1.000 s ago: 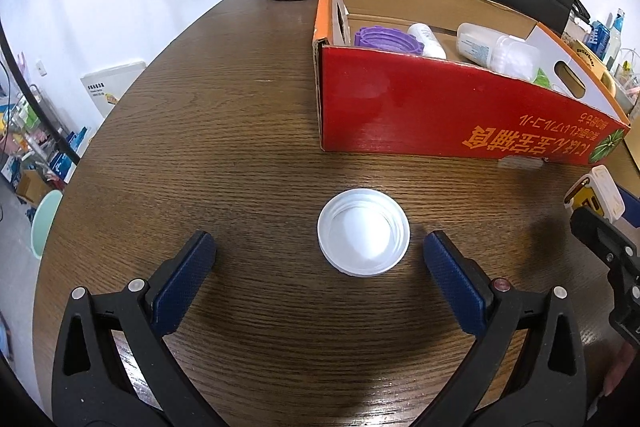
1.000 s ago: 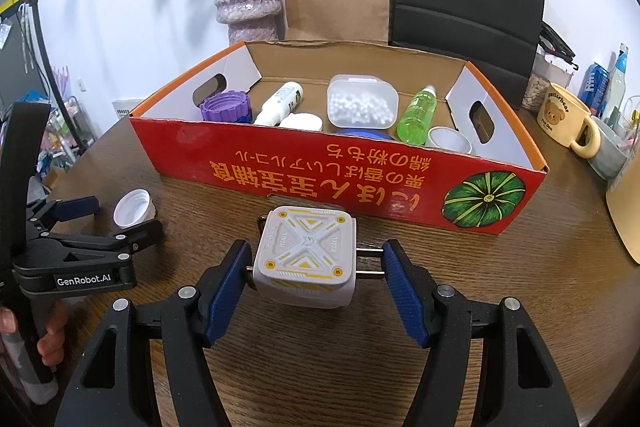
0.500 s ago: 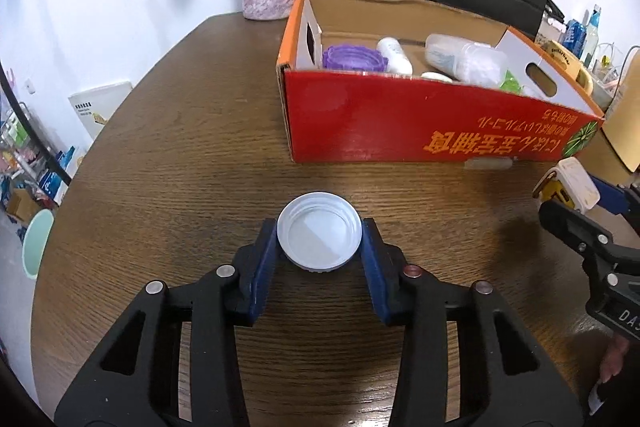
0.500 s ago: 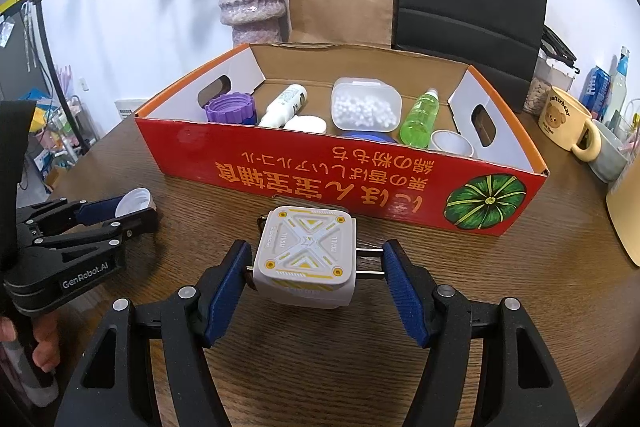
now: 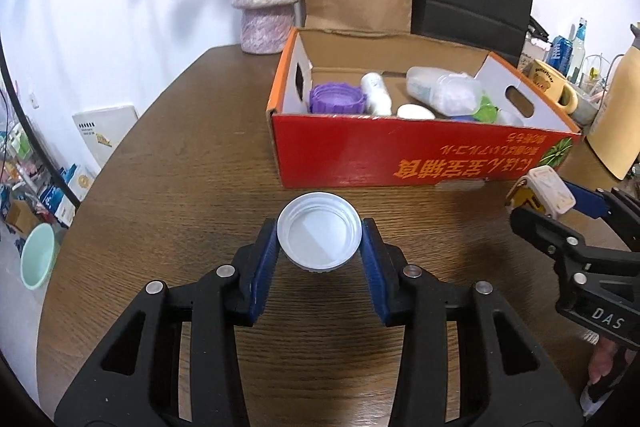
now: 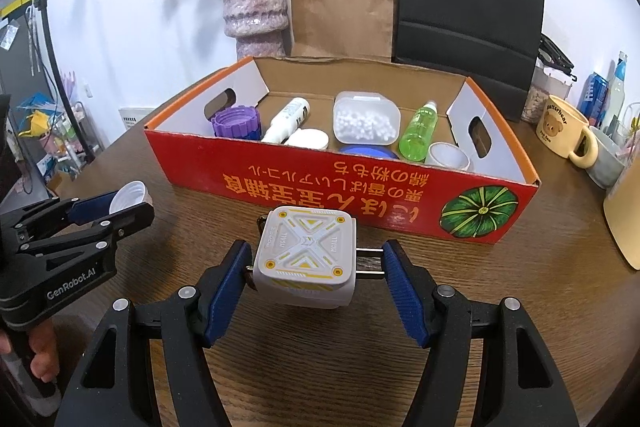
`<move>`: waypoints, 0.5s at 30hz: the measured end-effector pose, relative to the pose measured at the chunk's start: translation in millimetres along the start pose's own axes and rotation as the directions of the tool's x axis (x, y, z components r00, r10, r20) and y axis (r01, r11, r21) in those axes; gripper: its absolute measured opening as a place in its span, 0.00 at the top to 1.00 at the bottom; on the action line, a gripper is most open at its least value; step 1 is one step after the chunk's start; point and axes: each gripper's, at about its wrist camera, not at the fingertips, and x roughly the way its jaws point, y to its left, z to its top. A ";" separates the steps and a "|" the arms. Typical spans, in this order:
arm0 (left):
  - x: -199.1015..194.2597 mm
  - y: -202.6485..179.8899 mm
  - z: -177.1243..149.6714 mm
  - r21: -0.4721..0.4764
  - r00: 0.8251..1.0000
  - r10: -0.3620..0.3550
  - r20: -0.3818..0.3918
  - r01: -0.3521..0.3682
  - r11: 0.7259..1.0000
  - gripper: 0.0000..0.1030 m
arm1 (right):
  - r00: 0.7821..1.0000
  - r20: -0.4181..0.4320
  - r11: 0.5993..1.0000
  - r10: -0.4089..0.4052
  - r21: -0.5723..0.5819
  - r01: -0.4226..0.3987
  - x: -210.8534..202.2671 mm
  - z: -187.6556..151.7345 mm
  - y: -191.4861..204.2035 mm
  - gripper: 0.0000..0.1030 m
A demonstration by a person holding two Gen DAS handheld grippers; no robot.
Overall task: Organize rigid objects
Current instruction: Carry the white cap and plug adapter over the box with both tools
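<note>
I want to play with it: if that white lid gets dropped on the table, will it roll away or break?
The white lid, pinched by the left hand-held gripper, looks like thin stiff plastic, so it is probably light and unlikely to break. Being round with a ribbed rim, it could roll if it lands on edge; landing flat, it would likely stay put on the table.

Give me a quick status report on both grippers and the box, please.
Left gripper shut on white lid. Right gripper shut on charger. Red box ahead, part filled; path clear.
</note>
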 end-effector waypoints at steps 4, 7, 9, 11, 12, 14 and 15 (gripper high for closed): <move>-10.1 -6.6 2.1 0.009 1.000 -0.008 0.028 0.008 1.000 0.64 | 1.000 0.019 1.000 0.002 -0.001 -0.002 -5.7 2.2 -0.1 0.30; -17.5 -11.1 5.0 0.013 0.999 -0.012 0.050 0.011 1.000 0.64 | 0.999 0.034 1.000 0.001 -0.001 -0.001 -10.8 4.3 -1.2 0.30; -23.2 -14.2 8.5 0.014 0.998 -0.015 0.067 0.014 1.000 0.64 | 0.999 0.044 1.000 0.000 0.001 0.000 -14.1 6.0 -2.8 0.30; -26.8 -15.8 12.3 0.014 0.997 -0.017 0.079 0.016 1.000 0.64 | 0.998 0.055 1.000 -0.002 0.003 0.002 -17.9 7.9 -4.4 0.30; -28.4 -16.7 13.9 0.014 0.996 -0.020 0.084 0.019 1.000 0.64 | 0.998 0.062 1.000 -0.004 0.005 0.003 -20.1 9.3 -5.3 0.30; -32.3 -19.7 19.0 0.015 0.995 -0.023 0.097 0.021 1.000 0.64 | 0.997 0.075 1.000 -0.006 0.006 0.005 -23.7 12.0 -6.9 0.30; -33.7 -21.4 21.6 0.015 0.994 -0.023 0.103 0.021 1.000 0.64 | 0.997 0.079 1.000 -0.007 0.006 0.007 -25.2 12.9 -7.5 0.30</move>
